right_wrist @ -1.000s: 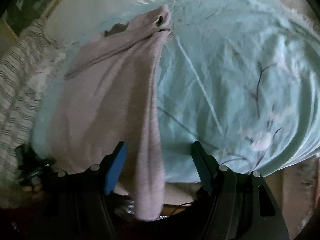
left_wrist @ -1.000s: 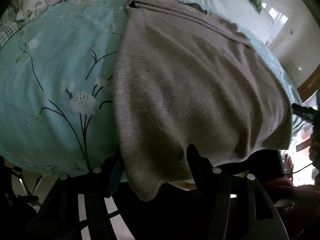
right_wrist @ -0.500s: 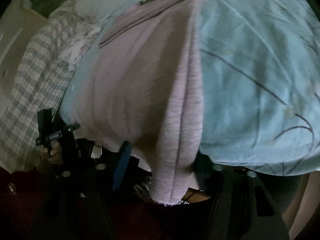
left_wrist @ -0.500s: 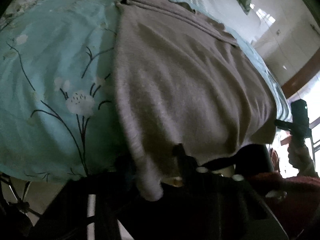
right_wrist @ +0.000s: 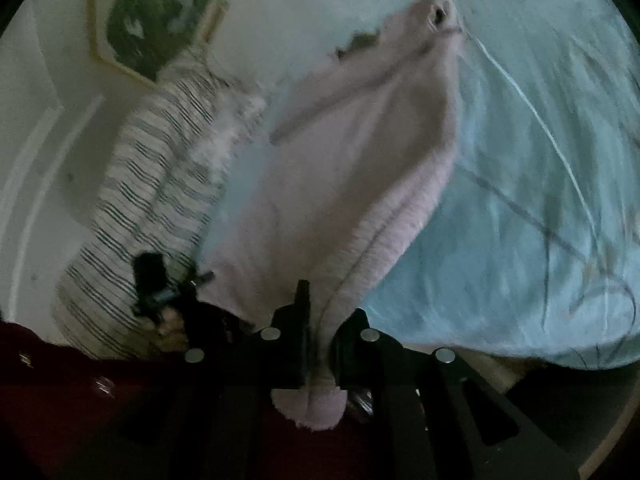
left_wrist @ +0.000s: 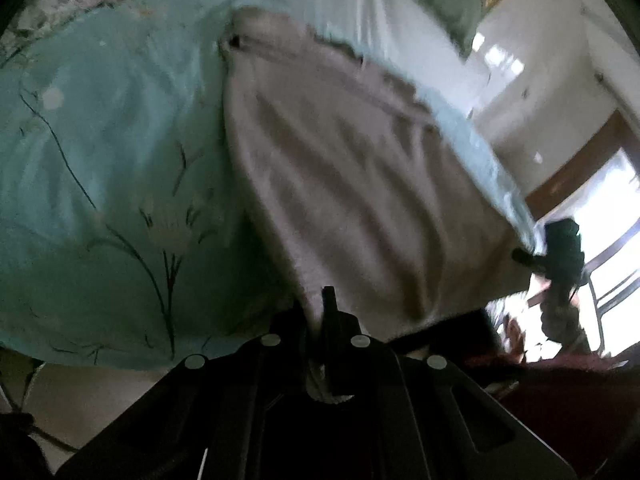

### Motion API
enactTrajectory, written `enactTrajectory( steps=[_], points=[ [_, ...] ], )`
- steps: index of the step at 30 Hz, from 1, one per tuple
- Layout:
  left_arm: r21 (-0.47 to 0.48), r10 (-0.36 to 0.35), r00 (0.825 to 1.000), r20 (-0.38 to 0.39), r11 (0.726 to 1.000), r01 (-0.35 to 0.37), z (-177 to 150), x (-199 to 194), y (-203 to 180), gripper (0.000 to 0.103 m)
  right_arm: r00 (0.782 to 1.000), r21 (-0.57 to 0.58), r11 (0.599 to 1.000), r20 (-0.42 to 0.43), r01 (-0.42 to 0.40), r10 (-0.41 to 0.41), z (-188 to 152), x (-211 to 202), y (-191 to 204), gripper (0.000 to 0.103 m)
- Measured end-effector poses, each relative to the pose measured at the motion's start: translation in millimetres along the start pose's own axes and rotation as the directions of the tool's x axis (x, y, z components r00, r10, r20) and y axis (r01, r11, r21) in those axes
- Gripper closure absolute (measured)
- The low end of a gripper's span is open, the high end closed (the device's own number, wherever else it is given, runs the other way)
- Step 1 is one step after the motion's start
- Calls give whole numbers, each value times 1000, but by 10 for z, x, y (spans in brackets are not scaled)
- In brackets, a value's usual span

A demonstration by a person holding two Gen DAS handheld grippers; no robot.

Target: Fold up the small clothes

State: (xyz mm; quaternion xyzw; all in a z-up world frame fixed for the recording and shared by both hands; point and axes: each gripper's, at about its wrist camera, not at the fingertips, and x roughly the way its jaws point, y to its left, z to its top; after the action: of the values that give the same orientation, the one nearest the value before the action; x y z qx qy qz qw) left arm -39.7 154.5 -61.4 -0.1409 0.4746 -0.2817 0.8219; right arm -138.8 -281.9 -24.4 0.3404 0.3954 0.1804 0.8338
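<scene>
A taupe-pink knit garment (left_wrist: 340,180) lies spread on a turquoise floral bedspread (left_wrist: 100,160), its near hem hanging over the bed's edge. In the left wrist view my left gripper (left_wrist: 318,308) is shut on the hem's near left corner. Far right in that view, the other gripper (left_wrist: 560,248) holds the opposite corner. In the right wrist view the garment (right_wrist: 360,160) runs away from me, and my right gripper (right_wrist: 320,320) is closing, its jaws pinching a folded hem edge. A flap of cloth hangs below the jaws.
A striped pillow (right_wrist: 152,184) lies left of the garment, under a framed picture (right_wrist: 160,12) on the wall. The bedspread (right_wrist: 540,200) stretches bare to the right. A dark red sleeve (right_wrist: 60,400) fills the lower left. A bright doorway (left_wrist: 600,208) is at the right.
Both grippers went from wide open around the hem to pinched on it. The left one has risen a little and lifted its corner; the right view has swung leftward toward the pillow.
</scene>
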Motion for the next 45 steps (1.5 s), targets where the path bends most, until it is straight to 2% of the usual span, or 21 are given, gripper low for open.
enactTrajectory(
  steps=[4, 6, 9, 14, 18, 23, 26, 32, 36, 41, 45],
  points=[
    [-30, -46, 994, 104, 998, 49, 200, -235, -82, 99, 990, 9, 996, 110, -87, 85, 235, -165, 106, 93],
    [-22, -54, 985, 162, 998, 59, 369, -350, -159, 99, 983, 9, 995, 157, -98, 96, 374, -225, 143, 93],
    [3, -50, 971, 235, 999, 51, 651, -433, -306, 99, 974, -5, 996, 208, -91, 90, 622, -254, 184, 93],
    [20, -22, 926, 376, 1000, 15, 1325, -467, -452, 99, 952, -8, 999, 303, -51, 51, 1198, -284, 84, 93],
    [-2, 44, 906, 420, 999, -47, 1900, -271, -428, 100, 940, 19, 1000, 341, 12, -18, 1711, -236, -124, 93],
    [-65, 120, 906, 405, 993, -103, 2573, 114, -300, 100, 934, 64, 995, 344, 79, -96, 2343, 75, -395, 93],
    [-74, 170, 909, 381, 985, -153, 2934, 436, -231, 100, 933, 103, 989, 335, 104, -133, 2606, 233, -587, 93],
    [-82, 230, 920, 318, 973, -215, 3427, 1049, -30, 100, 922, 144, 970, 311, 194, -231, 3024, 501, -891, 93],
    [-91, 253, 921, 296, 967, -236, 3640, 1335, 136, 99, 912, 146, 952, 278, 269, -301, 3204, 694, -1042, 93],
    [-152, 312, 924, 220, 947, -284, 3816, 1808, 460, 99, 894, 160, 905, 164, 394, -418, 3291, 1065, -1297, 93],
    [-173, 345, 929, 132, 931, -321, 3812, 2126, 667, 97, 910, 223, 913, 167, 341, -381, 3273, 997, -1404, 91]
  ],
)
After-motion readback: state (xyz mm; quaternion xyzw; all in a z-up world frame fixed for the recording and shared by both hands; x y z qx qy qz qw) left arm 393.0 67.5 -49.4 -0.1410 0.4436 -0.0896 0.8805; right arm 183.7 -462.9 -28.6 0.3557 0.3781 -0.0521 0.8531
